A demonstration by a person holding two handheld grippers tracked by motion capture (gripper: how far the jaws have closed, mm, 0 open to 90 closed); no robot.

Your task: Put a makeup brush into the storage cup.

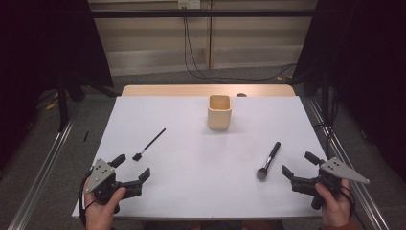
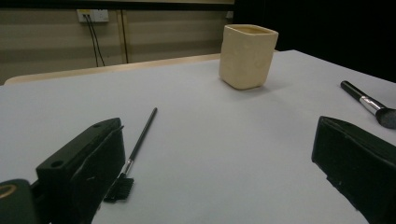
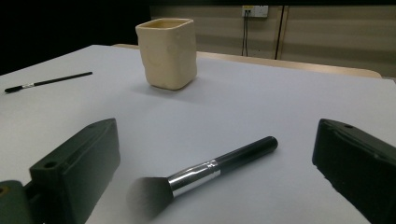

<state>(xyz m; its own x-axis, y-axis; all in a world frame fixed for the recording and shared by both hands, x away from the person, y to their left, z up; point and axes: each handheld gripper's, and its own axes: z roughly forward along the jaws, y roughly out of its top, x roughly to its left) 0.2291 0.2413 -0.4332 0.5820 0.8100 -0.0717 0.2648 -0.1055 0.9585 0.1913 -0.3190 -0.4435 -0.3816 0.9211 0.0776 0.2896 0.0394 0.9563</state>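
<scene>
A big white table (image 1: 206, 191) takes up most of the high view, with a strip of light wood at its far edge. A cream cup (image 1: 219, 111) with a square mouth stands upright near the far middle of the table, on its own, well apart from both brushes. The person's left hand (image 1: 101, 206) comes in at the near left corner and holds the left gripper (image 1: 131, 167) low over the table, pointing forward and a bit toward the middle. Its two black jaws are spread wide apart with nothing between them. The person's right hand (image 1: 332, 201) comes in at the near right corner and holds the right gripper (image 1: 300, 164) low, pointing toward the left side of the table. Its jaws are also spread wide and hold nothing. A fat makeup brush (image 1: 268, 159) with a black handle, a shiny silver ring and a soft dark head lies flat on the table just ahead of the right gripper, not touching it. In the right gripper view the brush lies in front of the gap between the jaws, its head nearest. A thin black brush (image 1: 149, 143) lies flat just ahead of the left gripper, its small head close to the outer jaw.
</scene>
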